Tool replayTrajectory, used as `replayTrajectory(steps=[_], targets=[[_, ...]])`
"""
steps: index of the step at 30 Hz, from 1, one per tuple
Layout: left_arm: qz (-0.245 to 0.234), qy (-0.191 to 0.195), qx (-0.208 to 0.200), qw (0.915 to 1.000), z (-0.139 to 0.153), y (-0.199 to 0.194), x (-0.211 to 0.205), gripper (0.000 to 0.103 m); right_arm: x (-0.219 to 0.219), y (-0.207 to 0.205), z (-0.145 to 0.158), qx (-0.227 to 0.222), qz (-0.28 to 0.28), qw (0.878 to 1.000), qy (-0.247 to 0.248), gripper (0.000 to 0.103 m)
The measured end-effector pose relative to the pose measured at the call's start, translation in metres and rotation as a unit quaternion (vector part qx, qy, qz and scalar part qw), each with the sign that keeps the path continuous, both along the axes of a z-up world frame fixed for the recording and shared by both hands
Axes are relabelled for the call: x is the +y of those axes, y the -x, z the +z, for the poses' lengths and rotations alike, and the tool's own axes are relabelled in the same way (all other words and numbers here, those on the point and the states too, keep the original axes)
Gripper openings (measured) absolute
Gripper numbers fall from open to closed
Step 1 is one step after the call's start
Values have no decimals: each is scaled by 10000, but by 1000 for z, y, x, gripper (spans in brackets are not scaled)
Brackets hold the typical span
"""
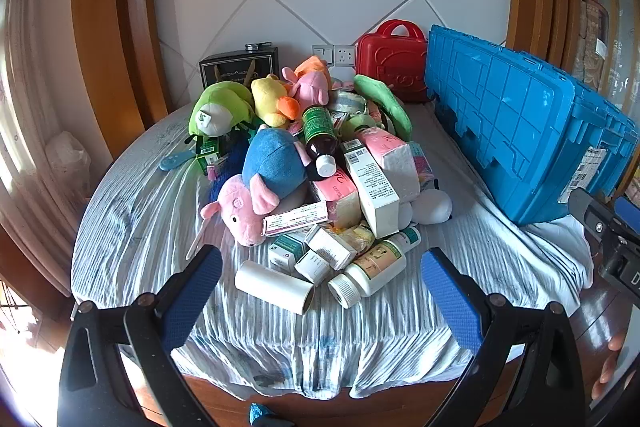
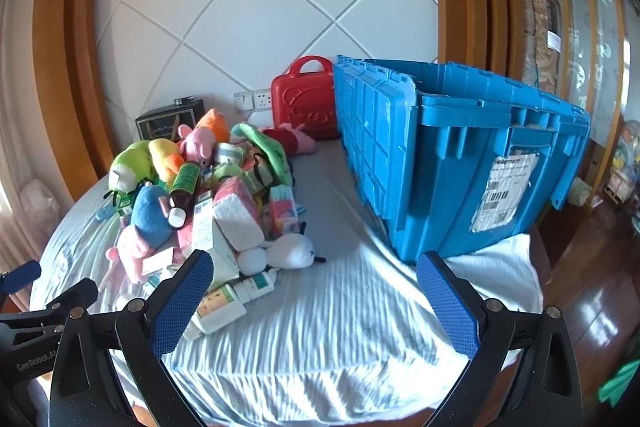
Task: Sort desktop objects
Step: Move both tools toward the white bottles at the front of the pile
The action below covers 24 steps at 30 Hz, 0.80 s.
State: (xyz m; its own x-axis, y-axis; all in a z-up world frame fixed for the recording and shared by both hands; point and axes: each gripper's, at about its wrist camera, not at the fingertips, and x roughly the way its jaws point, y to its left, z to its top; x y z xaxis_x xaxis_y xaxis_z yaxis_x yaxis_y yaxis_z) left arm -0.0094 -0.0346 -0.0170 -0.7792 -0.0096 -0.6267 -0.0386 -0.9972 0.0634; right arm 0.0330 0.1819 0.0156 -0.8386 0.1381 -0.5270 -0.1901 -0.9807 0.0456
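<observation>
Left tool (image 1: 320, 291): released, empty.
Right tool (image 2: 316, 297): released, empty.
Pile (image 1: 320, 179): ahead of left tool.
Blue crate (image 2: 460, 155): ahead-right of right tool.

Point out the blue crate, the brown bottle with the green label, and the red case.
blue crate (image 2: 440, 163), right wrist view, on its near end wall.
brown bottle (image 1: 318, 133), left wrist view, on its green label.
red case (image 1: 394, 67), left wrist view, on its front face below the handle.

The left gripper (image 1: 320, 287) is held level with its blue-padded fingers (image 1: 192, 299) spread wide, nothing between them. The right gripper (image 2: 316, 299) is likewise held wide apart and unloaded.
</observation>
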Motion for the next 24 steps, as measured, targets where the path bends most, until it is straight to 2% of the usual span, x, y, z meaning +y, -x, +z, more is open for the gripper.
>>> replayTrajectory(steps=[8, 16, 20, 24], targets=[[230, 11, -264, 9994, -21, 5, -26, 101, 1, 10, -15, -270, 32, 9995, 161, 103], [729, 331, -701, 9943, -64, 23, -74, 101, -15, 41, -60, -826, 170, 9962, 241, 103], [681, 375, -1070, 9912, -92, 41, -91, 97, -31, 61, -93, -1280, 303, 9905, 397, 103], [465, 227, -1386, 9890, -120, 61, -90, 93, -47, 75, -117, -1641, 345, 9848, 452, 103]])
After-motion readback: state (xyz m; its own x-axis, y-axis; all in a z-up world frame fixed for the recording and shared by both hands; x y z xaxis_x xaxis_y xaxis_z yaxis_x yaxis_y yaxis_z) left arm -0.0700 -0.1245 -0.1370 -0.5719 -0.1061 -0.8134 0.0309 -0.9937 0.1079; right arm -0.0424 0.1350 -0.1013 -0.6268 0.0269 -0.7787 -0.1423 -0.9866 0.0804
